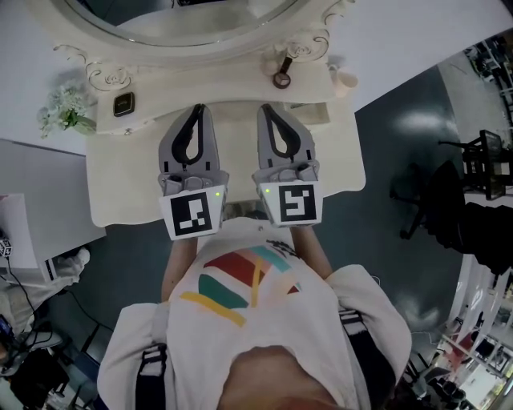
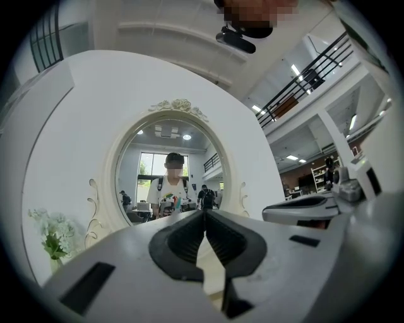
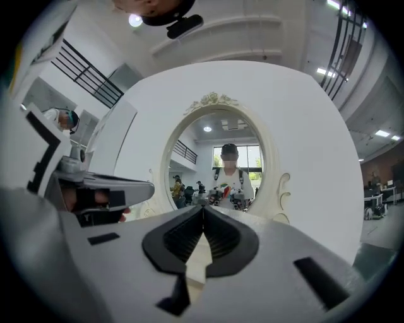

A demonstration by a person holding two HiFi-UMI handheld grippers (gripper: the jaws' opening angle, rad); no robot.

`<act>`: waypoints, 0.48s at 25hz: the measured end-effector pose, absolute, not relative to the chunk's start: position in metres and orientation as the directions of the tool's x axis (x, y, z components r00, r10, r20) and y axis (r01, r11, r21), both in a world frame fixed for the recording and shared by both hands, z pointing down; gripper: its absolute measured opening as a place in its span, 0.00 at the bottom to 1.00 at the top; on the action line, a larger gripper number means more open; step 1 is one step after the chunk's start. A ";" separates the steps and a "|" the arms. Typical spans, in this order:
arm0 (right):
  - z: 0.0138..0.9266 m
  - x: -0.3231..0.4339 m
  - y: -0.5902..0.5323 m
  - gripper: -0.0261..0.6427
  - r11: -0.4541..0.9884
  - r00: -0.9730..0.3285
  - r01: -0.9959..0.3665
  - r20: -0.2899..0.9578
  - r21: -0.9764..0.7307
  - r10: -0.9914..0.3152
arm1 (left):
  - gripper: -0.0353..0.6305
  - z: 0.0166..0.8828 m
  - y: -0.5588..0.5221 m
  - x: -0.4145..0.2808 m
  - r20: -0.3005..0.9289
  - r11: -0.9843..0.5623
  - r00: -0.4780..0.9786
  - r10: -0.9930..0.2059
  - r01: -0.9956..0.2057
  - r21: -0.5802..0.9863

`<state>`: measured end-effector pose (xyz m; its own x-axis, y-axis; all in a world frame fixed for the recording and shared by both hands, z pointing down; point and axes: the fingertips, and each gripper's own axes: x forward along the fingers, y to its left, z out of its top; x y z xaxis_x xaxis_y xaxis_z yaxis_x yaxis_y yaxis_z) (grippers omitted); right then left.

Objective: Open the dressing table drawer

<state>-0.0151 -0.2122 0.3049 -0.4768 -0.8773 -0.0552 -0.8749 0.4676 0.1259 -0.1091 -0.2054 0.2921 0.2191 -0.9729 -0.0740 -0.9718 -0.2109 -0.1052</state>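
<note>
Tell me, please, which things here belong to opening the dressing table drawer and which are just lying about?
Job: dressing table; left gripper; right gripper, both shut, empty.
Lying about: white flowers; small dark object; ring-shaped item.

The top edge cuts off the mirror. The small dark object on the dressing table is too small to identify.

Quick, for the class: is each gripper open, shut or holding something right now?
Left gripper: shut, holding nothing.
Right gripper: shut, holding nothing.
</note>
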 end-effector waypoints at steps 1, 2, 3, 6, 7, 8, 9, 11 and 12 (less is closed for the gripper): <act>0.306 -0.019 -0.211 0.04 0.477 -0.486 -0.869 -0.050 0.131 -0.873 | 0.07 0.293 -0.206 -0.110 -0.073 -0.207 0.215 -0.974 -0.973 -0.101; 0.307 -0.022 -0.211 0.04 0.483 -0.492 -0.865 -0.044 0.136 -0.869 | 0.07 0.293 -0.207 -0.112 -0.072 -0.204 0.212 -0.975 -0.974 -0.099; 0.308 -0.024 -0.211 0.04 0.484 -0.494 -0.863 -0.041 0.141 -0.868 | 0.07 0.293 -0.207 -0.113 -0.072 -0.202 0.210 -0.975 -0.974 -0.099; 0.308 -0.026 -0.212 0.04 0.479 -0.489 -0.866 -0.037 0.143 -0.872 | 0.06 0.294 -0.207 -0.114 -0.071 -0.199 0.206 -0.976 -0.975 -0.101; 0.308 -0.026 -0.212 0.04 0.479 -0.488 -0.866 -0.037 0.139 -0.872 | 0.07 0.293 -0.207 -0.114 -0.071 -0.198 0.205 -0.976 -0.975 -0.101; 0.308 -0.026 -0.212 0.04 0.480 -0.489 -0.866 -0.037 0.138 -0.871 | 0.07 0.293 -0.208 -0.115 -0.072 -0.197 0.204 -0.976 -0.975 -0.100; 0.307 -0.026 -0.213 0.04 0.482 -0.491 -0.865 -0.037 0.139 -0.871 | 0.06 0.293 -0.208 -0.115 -0.073 -0.196 0.203 -0.976 -0.976 -0.099; 0.307 -0.027 -0.213 0.04 0.484 -0.494 -0.863 -0.036 0.145 -0.869 | 0.07 0.292 -0.208 -0.116 -0.073 -0.193 0.201 -0.977 -0.976 -0.099; 0.307 -0.027 -0.213 0.04 0.485 -0.495 -0.862 -0.035 0.146 -0.868 | 0.06 0.293 -0.208 -0.117 -0.073 -0.192 0.199 -0.977 -0.976 -0.099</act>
